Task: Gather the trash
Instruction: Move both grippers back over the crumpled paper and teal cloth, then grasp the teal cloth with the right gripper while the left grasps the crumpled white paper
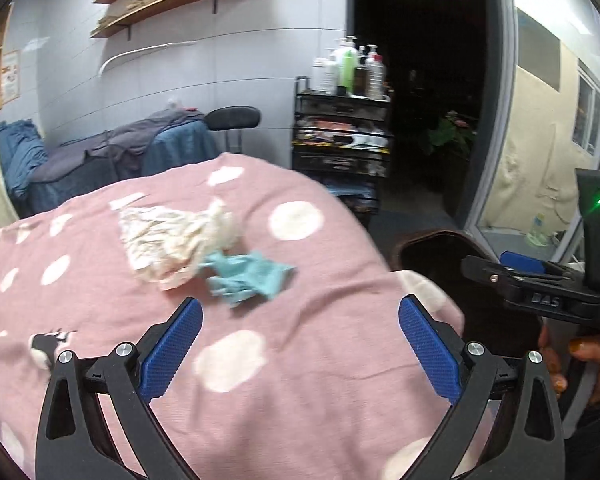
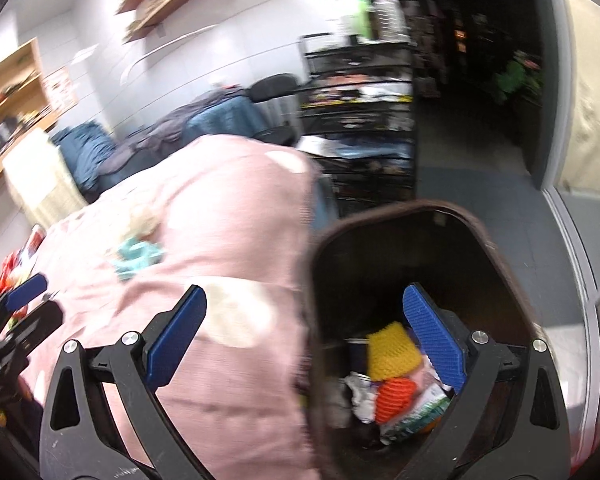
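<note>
On a bed with a pink spotted blanket [image 1: 300,360], a crumpled white tissue [image 1: 176,240] and a teal glove [image 1: 248,276] lie touching, just ahead of the left claw [image 1: 300,344], which is spread wide and empty. The glove's long axis runs crosswise to the claw. The right claw [image 2: 304,336], also spread and empty, straddles the rim of a brown bin [image 2: 512,280] beside the bed's edge, farther from the glove; open blanket surrounds both scraps.
</note>
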Demonstrator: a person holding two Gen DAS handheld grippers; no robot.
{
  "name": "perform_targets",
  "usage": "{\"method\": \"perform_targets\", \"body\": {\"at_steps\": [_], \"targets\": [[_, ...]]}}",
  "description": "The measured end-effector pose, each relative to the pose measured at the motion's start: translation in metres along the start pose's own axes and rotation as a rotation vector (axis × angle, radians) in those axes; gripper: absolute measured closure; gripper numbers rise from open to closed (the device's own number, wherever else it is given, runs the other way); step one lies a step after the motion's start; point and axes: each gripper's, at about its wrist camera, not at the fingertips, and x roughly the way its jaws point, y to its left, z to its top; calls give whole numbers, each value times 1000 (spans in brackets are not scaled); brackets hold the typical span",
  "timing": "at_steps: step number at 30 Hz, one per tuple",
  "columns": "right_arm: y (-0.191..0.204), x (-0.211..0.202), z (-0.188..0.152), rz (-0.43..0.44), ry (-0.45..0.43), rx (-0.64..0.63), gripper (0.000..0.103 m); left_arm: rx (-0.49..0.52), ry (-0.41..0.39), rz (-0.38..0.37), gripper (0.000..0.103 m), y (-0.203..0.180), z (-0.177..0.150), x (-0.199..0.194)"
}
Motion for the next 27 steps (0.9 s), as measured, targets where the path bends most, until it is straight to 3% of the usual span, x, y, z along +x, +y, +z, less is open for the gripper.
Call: {"method": "perform_targets", "body": {"at_steps": [9,15,21,27], "targets": [[86,16,3,153,50,-209,6,-127,51,142,6,83,-12,-3],[141,37,4,202,107,-368,6,-205,101,169,10,127,-16,6],[191,75,8,150,187,-571,7,-244,157,141,18,145,-12,29],[217,123,13,101,276,-704,24,-219,188,135,19,147,-7,45]]}}
